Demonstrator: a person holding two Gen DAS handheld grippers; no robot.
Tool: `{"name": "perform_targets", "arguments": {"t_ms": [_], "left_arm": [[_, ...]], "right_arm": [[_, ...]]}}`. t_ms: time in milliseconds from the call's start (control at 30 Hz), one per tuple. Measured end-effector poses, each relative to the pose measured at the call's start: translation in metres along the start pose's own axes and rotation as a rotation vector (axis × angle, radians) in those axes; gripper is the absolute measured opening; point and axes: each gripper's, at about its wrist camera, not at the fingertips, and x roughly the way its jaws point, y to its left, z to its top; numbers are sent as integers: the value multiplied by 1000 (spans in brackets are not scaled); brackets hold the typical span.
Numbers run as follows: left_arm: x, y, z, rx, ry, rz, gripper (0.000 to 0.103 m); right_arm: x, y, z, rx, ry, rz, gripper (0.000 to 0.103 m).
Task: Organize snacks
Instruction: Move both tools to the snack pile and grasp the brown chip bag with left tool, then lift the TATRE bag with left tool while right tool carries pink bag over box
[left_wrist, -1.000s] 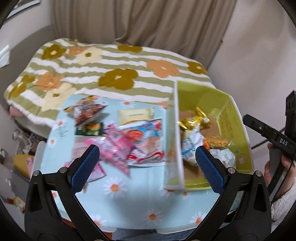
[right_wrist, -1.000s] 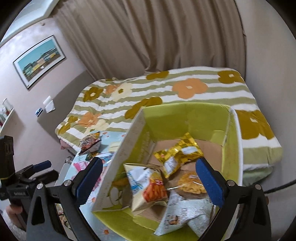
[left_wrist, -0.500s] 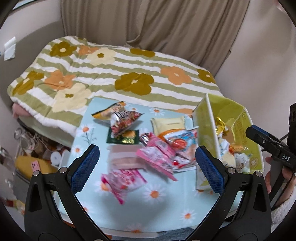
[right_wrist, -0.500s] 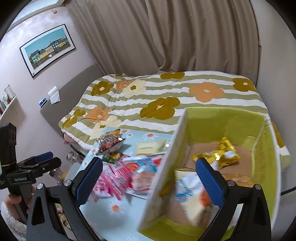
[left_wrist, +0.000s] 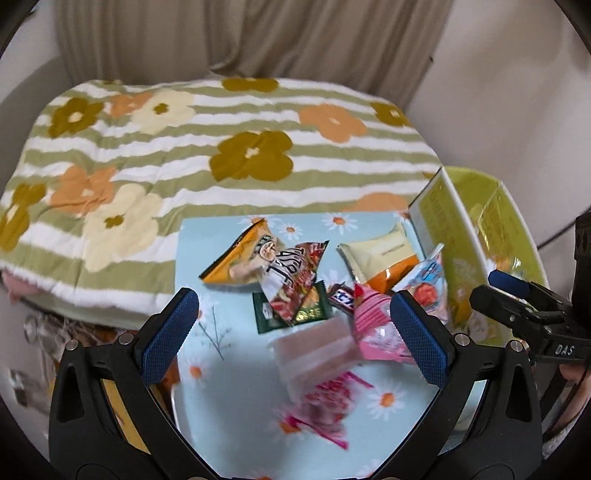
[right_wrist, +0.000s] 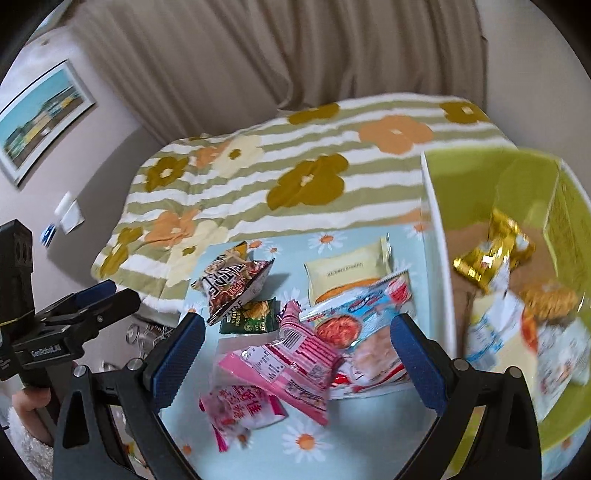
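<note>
Several snack packets lie on a light-blue daisy tablecloth (left_wrist: 229, 402): a pink packet (right_wrist: 291, 365), a cream packet (right_wrist: 347, 273), a dark red bag (right_wrist: 229, 288), a green sachet (right_wrist: 251, 317) and a blue-red packet (right_wrist: 362, 325). A green box (right_wrist: 480, 173) at the right holds a gold packet (right_wrist: 487, 254) and other snacks. My left gripper (left_wrist: 291, 336) is open and empty above the packets. My right gripper (right_wrist: 295, 362) is open and empty over the pink packet.
A bed with a green-striped flower blanket (left_wrist: 221, 147) lies behind the table. Curtains (right_wrist: 295, 55) hang at the back. A framed picture (right_wrist: 37, 122) is on the left wall. Clutter sits on the floor left of the table (left_wrist: 40, 332).
Both grippers have swung left, away from the green box and toward the loose packets on the cloth. Both stay open and empty.
</note>
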Motion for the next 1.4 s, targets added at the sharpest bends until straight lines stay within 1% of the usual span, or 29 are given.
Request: {"name": "perform_targets", "arguments": {"t_ms": [67, 133, 167, 367, 500, 667, 700, 833, 933, 1167, 1233, 1267, 1300, 1333, 1400], "left_arm": [[19, 6, 11, 41, 37, -29, 102], [37, 10, 19, 79, 71, -45, 102], [52, 12, 24, 103, 101, -49, 103], [117, 15, 31, 186, 225, -64, 102], [139, 17, 32, 200, 257, -75, 102], [160, 21, 30, 203, 297, -69, 102], [164, 22, 29, 200, 307, -83, 102], [168, 22, 28, 207, 303, -105, 103], [170, 20, 27, 214, 303, -109, 103], [174, 20, 25, 229, 311, -111, 101], [179, 21, 22, 239, 318, -76, 97], [182, 22, 21, 239, 324, -54, 92], [182, 24, 20, 236, 324, -45, 89], [182, 26, 19, 233, 319, -44, 88], [178, 30, 20, 222, 303, -45, 81]], "right_arm": [[7, 2, -5, 54, 6, -30, 100], [13, 4, -10, 92, 12, -58, 100], [17, 4, -12, 112, 17, -70, 100], [40, 8, -25, 183, 57, -125, 100], [52, 6, -26, 213, 79, -139, 100], [69, 5, -28, 248, 105, -144, 100], [72, 5, -29, 258, 109, -147, 100], [85, 3, -32, 293, 144, -158, 100], [90, 0, -34, 319, 164, -146, 100], [99, -2, -32, 334, 181, -135, 100], [101, -2, -32, 334, 186, -134, 100], [101, -2, -32, 336, 187, -133, 100], [102, -3, -32, 336, 189, -133, 100], [103, -3, -32, 334, 191, -135, 100], [105, -1, -32, 330, 194, -140, 100]]}}
